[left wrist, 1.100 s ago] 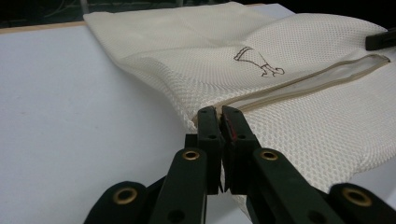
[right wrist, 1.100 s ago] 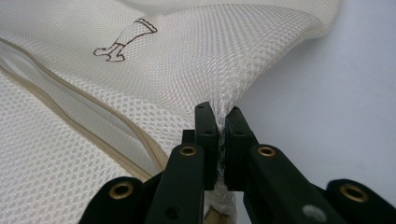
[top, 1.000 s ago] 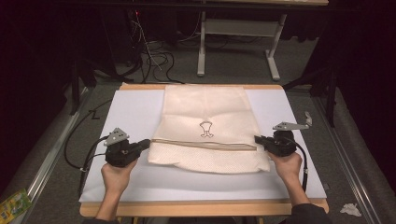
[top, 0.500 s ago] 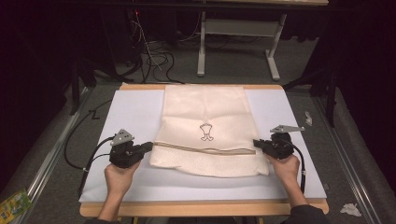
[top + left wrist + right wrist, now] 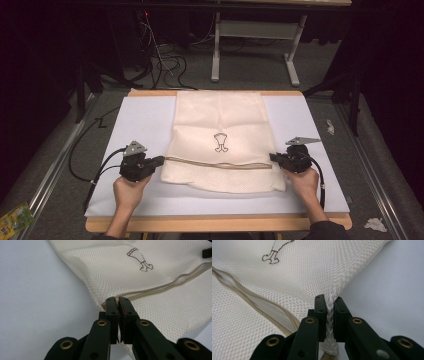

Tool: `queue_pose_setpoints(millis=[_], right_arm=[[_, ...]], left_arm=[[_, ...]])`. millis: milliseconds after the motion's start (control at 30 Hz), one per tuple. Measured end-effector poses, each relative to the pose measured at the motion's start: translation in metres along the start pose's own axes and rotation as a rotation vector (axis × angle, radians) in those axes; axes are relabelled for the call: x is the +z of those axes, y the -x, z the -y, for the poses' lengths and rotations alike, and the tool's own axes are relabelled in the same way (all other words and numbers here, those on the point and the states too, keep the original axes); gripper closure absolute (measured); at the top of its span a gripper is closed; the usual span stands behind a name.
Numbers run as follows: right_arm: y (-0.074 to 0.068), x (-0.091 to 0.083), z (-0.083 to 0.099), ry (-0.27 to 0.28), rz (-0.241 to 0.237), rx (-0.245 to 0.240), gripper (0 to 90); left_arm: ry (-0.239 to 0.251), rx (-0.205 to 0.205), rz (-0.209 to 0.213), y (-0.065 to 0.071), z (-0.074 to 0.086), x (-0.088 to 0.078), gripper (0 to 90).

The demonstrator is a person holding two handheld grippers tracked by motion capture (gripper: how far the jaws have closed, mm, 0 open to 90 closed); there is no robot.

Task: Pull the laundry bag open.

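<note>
A cream mesh bag (image 5: 220, 120) with a small dark outline print (image 5: 220, 142) lies flat on a white sheet (image 5: 135, 120). A tan zip line (image 5: 215, 163) crosses its near part. My left gripper (image 5: 161, 161) is shut on the bag's left edge, and in the left gripper view the jaw tips (image 5: 117, 299) pinch the mesh (image 5: 160, 305) where the zip ends. My right gripper (image 5: 272, 157) holds the right edge. Its jaws have just been opening a little, and a bunched fold of mesh (image 5: 329, 307) is still pinched between its tips (image 5: 328, 298).
The white sheet covers a wooden table (image 5: 215, 223), with bare sheet left, right and in front of the bag. Black cables (image 5: 95, 170) trail from the left gripper off the table's left side. Beyond the far edge are floor cables (image 5: 165, 65) and a metal stand (image 5: 255, 35).
Both grippers and the bag's near part have shifted slightly toward the near edge of the table. Both grips on the bag's edges look the same.
</note>
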State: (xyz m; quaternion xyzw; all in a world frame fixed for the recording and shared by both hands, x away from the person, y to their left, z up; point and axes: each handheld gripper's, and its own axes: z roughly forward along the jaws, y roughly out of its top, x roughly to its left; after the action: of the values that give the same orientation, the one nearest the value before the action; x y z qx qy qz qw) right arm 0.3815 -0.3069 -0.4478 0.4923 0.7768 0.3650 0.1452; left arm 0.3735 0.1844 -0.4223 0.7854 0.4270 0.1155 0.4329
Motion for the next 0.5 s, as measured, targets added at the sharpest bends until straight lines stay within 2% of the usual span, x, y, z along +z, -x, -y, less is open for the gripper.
queue_pose_setpoints(millis=[133,367,500], right_arm=[[-0.005,0.0039,0.0003,-0.017,0.032,-0.045,83.4],[-0.0042,0.0059,0.0032,-0.046,0.036,-0.038,77.3],[-0.0026,0.0057,0.0038,-0.047,0.043,-0.041,69.8]], left_arm=[[-0.012,0.006,-0.008,0.0007,0.0008,0.0042,86.6],[-0.035,0.009,-0.014,0.0018,0.003,0.0068,86.6],[-0.035,0.006,-0.017,0.0019,0.0053,0.0077,86.6]])
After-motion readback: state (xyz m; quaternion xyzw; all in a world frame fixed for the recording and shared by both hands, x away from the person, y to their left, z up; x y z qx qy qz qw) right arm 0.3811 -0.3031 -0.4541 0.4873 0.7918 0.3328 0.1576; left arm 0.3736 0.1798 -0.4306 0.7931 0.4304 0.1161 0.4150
